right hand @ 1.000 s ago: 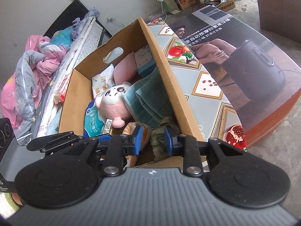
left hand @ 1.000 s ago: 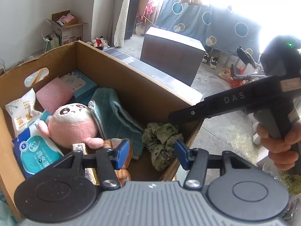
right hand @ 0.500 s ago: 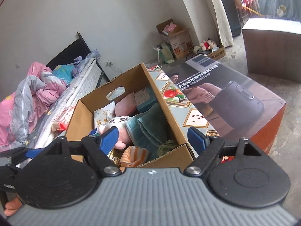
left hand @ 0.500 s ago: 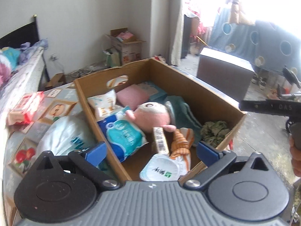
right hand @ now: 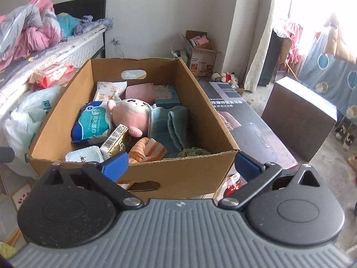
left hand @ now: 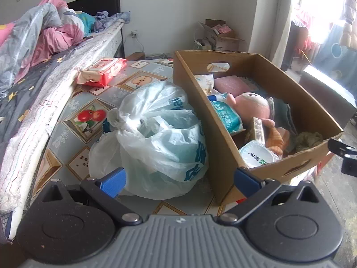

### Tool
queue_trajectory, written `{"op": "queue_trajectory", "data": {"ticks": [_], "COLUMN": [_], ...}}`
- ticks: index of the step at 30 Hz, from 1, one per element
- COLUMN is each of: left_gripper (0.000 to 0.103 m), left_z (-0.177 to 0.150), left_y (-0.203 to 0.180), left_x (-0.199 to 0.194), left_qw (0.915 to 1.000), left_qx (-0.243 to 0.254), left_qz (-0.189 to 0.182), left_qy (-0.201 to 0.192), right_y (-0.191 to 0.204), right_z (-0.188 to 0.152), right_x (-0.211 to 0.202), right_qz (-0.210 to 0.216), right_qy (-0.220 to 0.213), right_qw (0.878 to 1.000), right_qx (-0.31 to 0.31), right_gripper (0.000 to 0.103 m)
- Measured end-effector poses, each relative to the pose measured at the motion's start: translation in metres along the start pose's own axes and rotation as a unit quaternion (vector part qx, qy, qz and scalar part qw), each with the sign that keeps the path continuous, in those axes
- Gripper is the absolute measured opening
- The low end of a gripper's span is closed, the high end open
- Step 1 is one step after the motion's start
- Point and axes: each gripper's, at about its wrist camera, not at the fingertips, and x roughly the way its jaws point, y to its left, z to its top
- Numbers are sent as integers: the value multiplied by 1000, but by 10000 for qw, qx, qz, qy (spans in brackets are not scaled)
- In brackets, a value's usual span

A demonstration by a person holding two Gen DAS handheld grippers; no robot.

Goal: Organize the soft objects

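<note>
Two grippers are hanging short of a cardboard box (right hand: 196,174). The left gripper (left hand: 179,181) is standing fully spread, with nothing between its blue pads. The right gripper (right hand: 181,167) is still opening its jaws, and they too are holding nothing. The box is sitting on a glossy tablecloth (left hand: 89,116) printed with fruit squares, just beside the edge of a bed (left hand: 33,102).

The box is plain brown corrugated board, rectangular, with an oval hand slot cut in each end wall. Inside it, soft things are lying packed close together. One pink plush toy (right hand: 131,116), round and fuzzy, is lying near the middle. One teal towel (right hand: 171,127), thick and folded, is leaning against it on the right. One olive cloth (right hand: 194,151) is lying crumpled in the near right corner. One orange striped cloth (right hand: 145,150) is bunching beside it at the near wall. One blue wipes pack (right hand: 93,122), shiny and pillow-shaped, is lying on the left. One gold carton (right hand: 115,141) with a barcode is tilting between the pack and the toy. One white tub (right hand: 83,155) is sitting in the near left corner.

Outside the box, one thin white plastic bag (left hand: 160,138), knotted and crinkled, is pressing against its left wall. One red wipes pack (left hand: 102,71) is lying farther off on the cloth.
</note>
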Motion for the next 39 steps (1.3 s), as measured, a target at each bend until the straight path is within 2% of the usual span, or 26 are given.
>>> {"op": "queue_trajectory", "data": {"ticks": [3,8,13,15,20,30,39], "left_gripper": [103,103,103,103,103,103,102], "left_z": [-2,-7,-11,-13,-20,-22,-19], "left_y": [0,-5,-9,-7,-5,1,-3], "left_x": [1,5,6,8,11,16,15], "left_qw": [9999,9996,9994,9995,9990,9965,9972], "left_qx": [-52,-40,155,50,-197,-499,-399], "left_qz": [163,271,284,256,93,295,316], "left_qy": [-22,26,93,149,391,597,554], "right_y": [4,12,12,12,27,30,31], "right_z": [0,-8,-22,-25,-27,-21,-14], "right_x": [-11,-21,-31,-32,-33,-23,-23], "right_qz": [-110,-122,643,738,427,661,658], "right_qy": [-70,245,455,530,546,795,798], "right_qw": [9999,9994,9934,9913,9960,9936,9940], "right_qx": [48,190,830,954,557,447,347], "right_gripper": [102,102,102,102,102,102,102]}}
